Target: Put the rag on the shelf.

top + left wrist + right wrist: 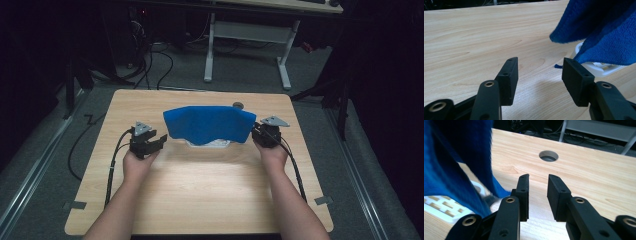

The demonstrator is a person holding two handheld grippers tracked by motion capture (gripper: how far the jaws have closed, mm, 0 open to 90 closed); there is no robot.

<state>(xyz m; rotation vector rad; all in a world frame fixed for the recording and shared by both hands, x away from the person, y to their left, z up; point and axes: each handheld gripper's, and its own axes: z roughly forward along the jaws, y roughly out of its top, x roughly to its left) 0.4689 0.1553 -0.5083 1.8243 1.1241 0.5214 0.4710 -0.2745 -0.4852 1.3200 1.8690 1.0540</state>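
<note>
A blue cloth [207, 124] lies draped over a white slotted plastic object [210, 144] at the middle of the wooden table [200, 195]. My left gripper [159, 141] sits just off the cloth's left edge, jaws wide apart with nothing between them. In the left gripper view [540, 62] the cloth [604, 32] hangs right of the jaws, its corner near the right fingertip [571, 67], above the white object [599, 68]. My right gripper [257, 131] is at the cloth's right edge, open. In the right gripper view [537, 178] the cloth [449, 170] and white object [439, 207] lie left of the empty jaws.
A round cable hole [238, 105] [548, 155] is set in the tabletop just behind the cloth. Bare wood spreads in front of the cloth and to both sides. Beyond the table stand a white desk frame [247, 30] and cables on the floor.
</note>
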